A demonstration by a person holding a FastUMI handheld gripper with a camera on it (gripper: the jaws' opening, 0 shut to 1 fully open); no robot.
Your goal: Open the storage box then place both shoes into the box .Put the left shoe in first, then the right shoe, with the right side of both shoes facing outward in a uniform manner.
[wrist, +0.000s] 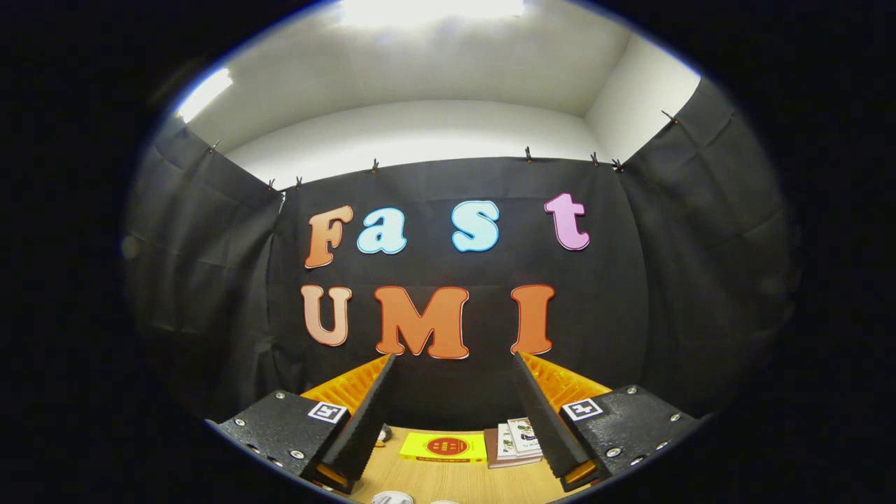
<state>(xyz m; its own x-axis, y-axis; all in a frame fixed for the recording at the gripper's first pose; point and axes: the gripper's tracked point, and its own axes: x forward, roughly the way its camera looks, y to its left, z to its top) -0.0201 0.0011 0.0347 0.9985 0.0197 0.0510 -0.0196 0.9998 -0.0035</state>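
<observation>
Gripper view: the gripper (453, 357) is tilted up at the booth's far wall, and its two fingers (364, 413) stand wide apart with nothing between them. Each finger mount carries a small square black-and-white tag, one on the left (327, 411) and one on the right (583, 409). The tags bear a pattern and no words.

Low between the fingers lies a strip of wooden table (448, 483). At its far edge, against the cloth wall (665, 280), a yellow booklet (443, 446) lies flat. It has a round red mark on its cover, and the print there is too small to make out. Just right of it, touching or nearly so, lies a small stack of books (516, 441); the right finger partly covers it. The top covers are pale with small pictures, and their text is too small to make out. A small dark-and-light item (383, 434) peeks out beside the left finger; I cannot tell what it is. At the near edge of the table two pale round shapes (392, 498) are cut off.

The table between the booklet and the near edge is bare wood. The cloth hangs from clips (374, 166) along its top edge, with side panels folding in on the left and right. Above it are white walls (420, 133) and a bright ceiling light (430, 10).
</observation>
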